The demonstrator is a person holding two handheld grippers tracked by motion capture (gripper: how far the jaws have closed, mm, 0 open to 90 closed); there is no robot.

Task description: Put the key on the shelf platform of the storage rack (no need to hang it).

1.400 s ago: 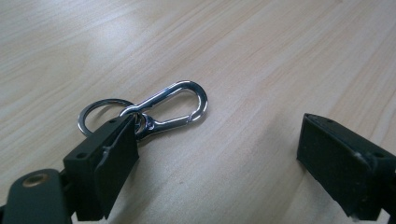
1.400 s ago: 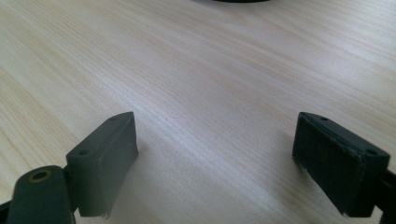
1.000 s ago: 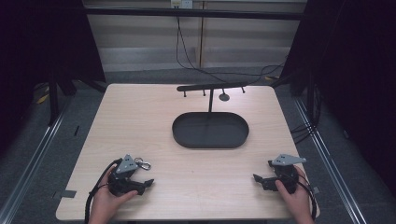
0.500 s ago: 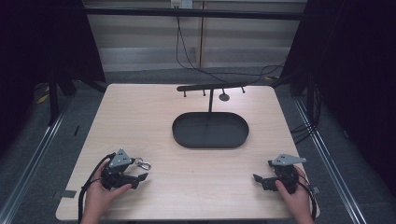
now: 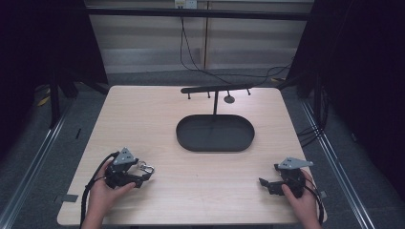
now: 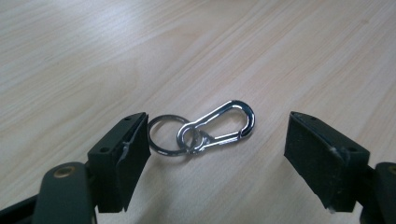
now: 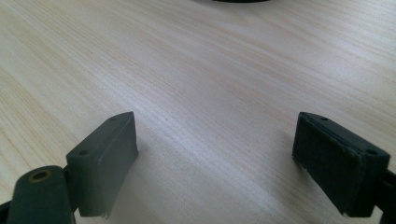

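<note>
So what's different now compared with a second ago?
The left gripper has drawn slightly back toward the person, and its fingers have just been closing around the key ring and clip without gripping them yet. The right gripper, the black tray and the hook stand are as before.

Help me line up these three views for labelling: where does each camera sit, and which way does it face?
High view: above the person's side, looking forward and down on the table; both hands show, with left gripper and right gripper.
Left gripper view: rides that gripper, looking along its jaws at the carabiner and key ring between them.
Right gripper view: rides the right gripper, looking over bare wood towards the black tray.
Shared: the carabiner in the high and left gripper views.
</note>
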